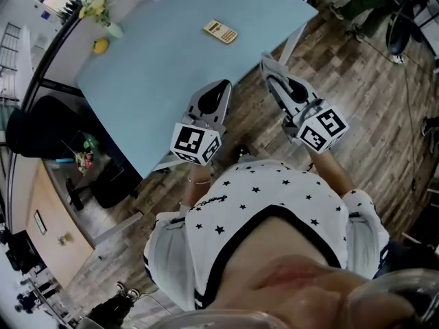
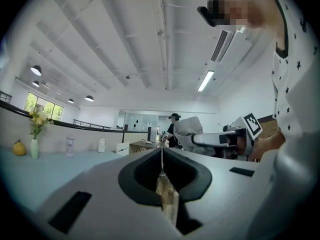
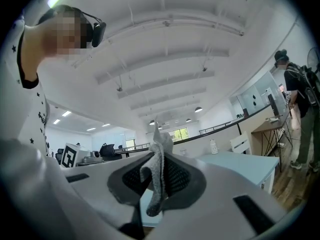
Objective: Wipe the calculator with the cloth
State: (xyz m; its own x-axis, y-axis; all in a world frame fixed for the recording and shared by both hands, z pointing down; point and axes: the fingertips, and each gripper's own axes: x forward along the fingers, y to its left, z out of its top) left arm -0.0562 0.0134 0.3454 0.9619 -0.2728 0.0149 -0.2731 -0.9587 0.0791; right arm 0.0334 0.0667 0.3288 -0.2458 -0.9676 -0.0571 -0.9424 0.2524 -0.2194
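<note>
Light-blue tabletop point(image 1: 158, 74) over wood-plank floor point(image 1: 363, 94); open office w/ white ceiling & strip lights in bkgd. Calculator point(image 1: 220, 31), tan, lies flat on the far part of the tabletop, by itself, well apart from both tools; its keys & any print are too small to read. Near the tabletop's far left corner stands a vase w/ yellow flowers point(image 1: 99, 11), w/ a yellow fruit point(image 1: 101, 45) near it. L tool point(image 1: 223, 89) is at the tabletop's near edge, jaws pressed together w/ nothing btwn them: the left gripper view shows only a thin seam, w/ floor visible thru the gap below. R tool point(image 1: 269, 64) is to its right, by the tabletop's edge, clenched on a grey cloth point(image 3: 159, 166); the cloth pokes up above the jaws & hangs in a fold below them. Both tools tilt upward, so their own views take in mostly ceiling. Each carries a marker cube point(image 1: 195, 142) w/ black-and-white square patterns, no letters. Person holding them wears a white top w/ black stars point(image 1: 260, 204); the small script on it can't be read. A 2nd person point(image 3: 295, 104) in dark clothes & cap stands by a desk in bkgd.
</note>
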